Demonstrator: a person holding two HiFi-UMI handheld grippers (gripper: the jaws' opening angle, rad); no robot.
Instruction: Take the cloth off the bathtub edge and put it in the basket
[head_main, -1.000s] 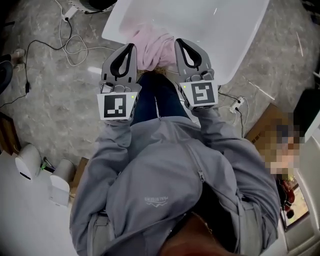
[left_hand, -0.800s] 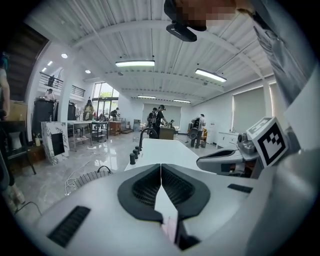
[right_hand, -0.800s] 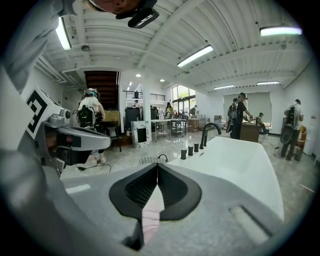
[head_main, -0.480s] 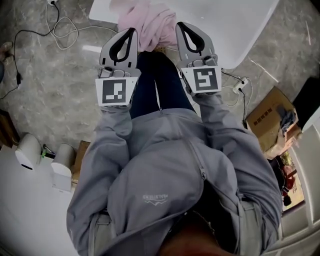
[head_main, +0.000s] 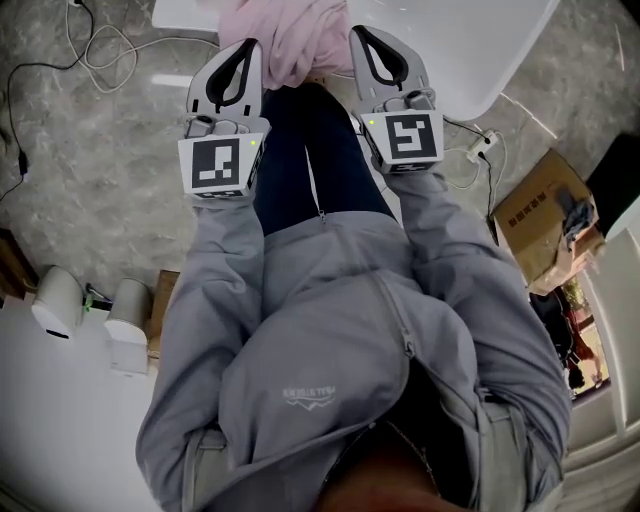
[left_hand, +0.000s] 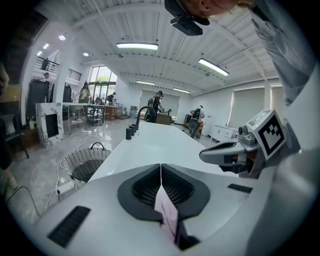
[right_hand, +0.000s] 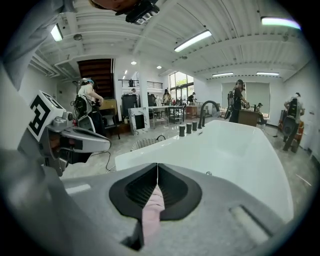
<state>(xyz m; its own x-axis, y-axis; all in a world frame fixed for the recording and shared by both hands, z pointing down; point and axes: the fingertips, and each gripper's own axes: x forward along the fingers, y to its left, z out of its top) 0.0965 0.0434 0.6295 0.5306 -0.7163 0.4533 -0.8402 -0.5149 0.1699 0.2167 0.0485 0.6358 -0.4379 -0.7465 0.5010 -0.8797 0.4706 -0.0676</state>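
Both claws are pinched on the cloth. In the left gripper view, the left gripper's (head_main: 243, 58) jaws meet with only a thin pink fold between the pads. The right gripper (head_main: 366, 42) has a thicker pink strip clamped the same way in its own view. That grip looks the same across the last second.

What has changed is the framing in the head view. The pink cloth (head_main: 288, 35), the two grippers and the corner of the white bathtub (head_main: 470, 55) have all drifted toward the top edge, and much of the cloth is now cut off there. The bundle stays bunched between the two jaw tips, over the tub's rim, with the person's dark trouser legs showing below it. I can't tell from here whether it has lifted clear of the rim or still drags on it.

I judge the pick-up half as done or nearly so, with the carry still to come. The woven basket (left_hand: 84, 162) stands on the floor beside the tub, off to the left (it is out of the head view altogether). The next move should therefore swing both grippers leftward together, keeping the pinch.
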